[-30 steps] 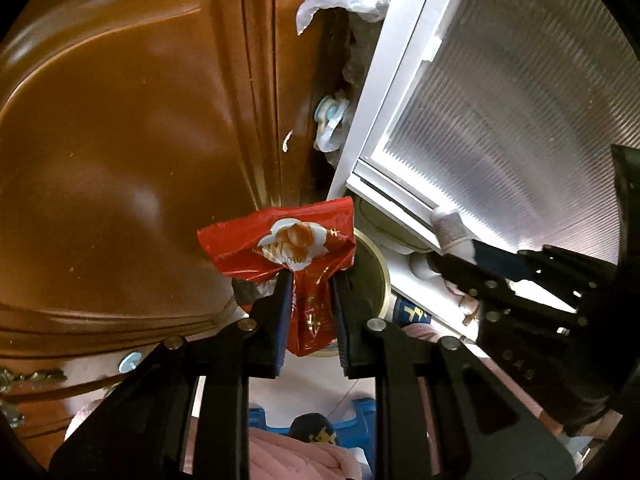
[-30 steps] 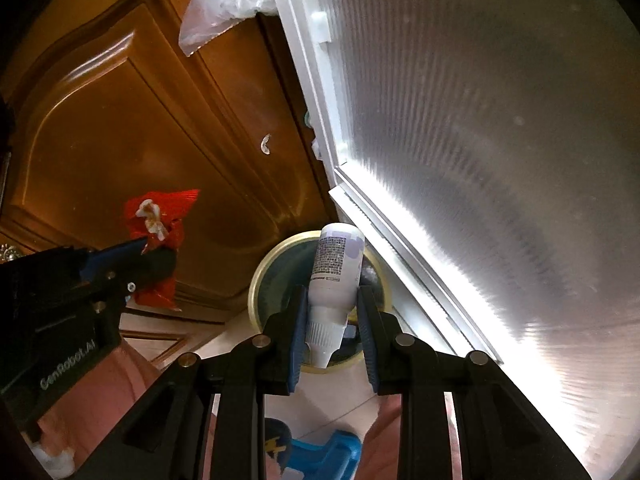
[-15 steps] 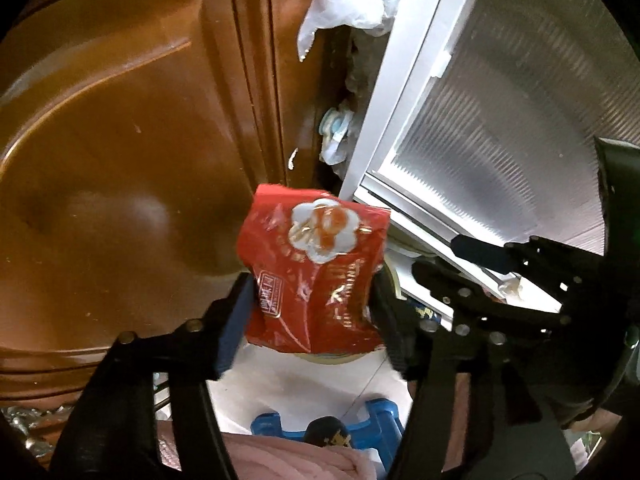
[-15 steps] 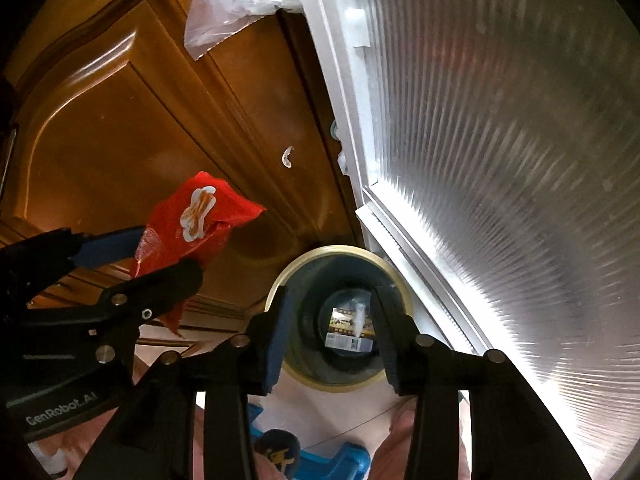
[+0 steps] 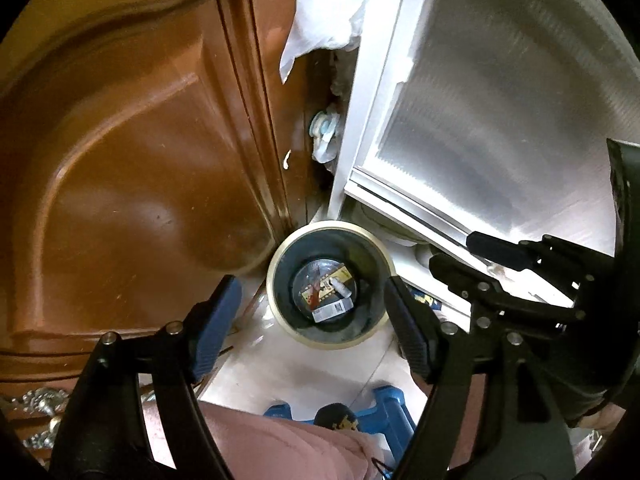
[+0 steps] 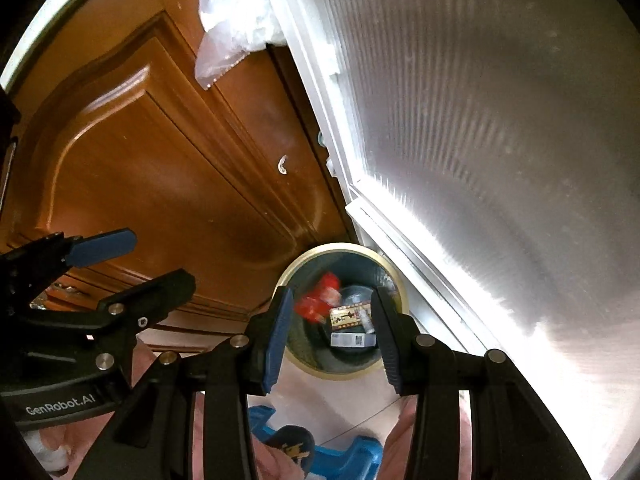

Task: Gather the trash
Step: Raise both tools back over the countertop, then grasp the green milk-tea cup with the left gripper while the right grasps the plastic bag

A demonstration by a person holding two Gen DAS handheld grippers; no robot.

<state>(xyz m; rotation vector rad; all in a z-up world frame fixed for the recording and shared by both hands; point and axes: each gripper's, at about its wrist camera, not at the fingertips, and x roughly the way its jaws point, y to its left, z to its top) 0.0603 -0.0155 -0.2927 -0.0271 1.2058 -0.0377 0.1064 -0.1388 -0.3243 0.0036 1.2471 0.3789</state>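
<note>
A round bin with a cream rim (image 5: 332, 224) stands on the floor below both grippers. Inside it lie a white bottle (image 5: 342, 286), a printed box (image 5: 332, 310) and the red snack wrapper (image 6: 320, 300), which is blurred in the right wrist view. My left gripper (image 5: 312, 320) hangs above the bin; its jaws are opening and nothing is between them. It also shows at the left of the right wrist view as the left gripper (image 6: 136, 264). My right gripper (image 6: 328, 328) is open above the bin rim (image 6: 340, 246), holding nothing.
A brown wooden door (image 5: 140, 160) fills the left side. A white-framed ribbed glass panel (image 5: 500, 100) fills the right, close behind the bin. A white plastic bag (image 5: 324, 20) hangs in the gap above. A blue stool (image 5: 384, 404) and a person's pink-clothed legs (image 5: 280, 440) are below.
The left jaws spread and the red wrapper dropped from them into the bin. The right jaws let go of the white bottle, which now lies in the bin. Both grippers rose slightly.
</note>
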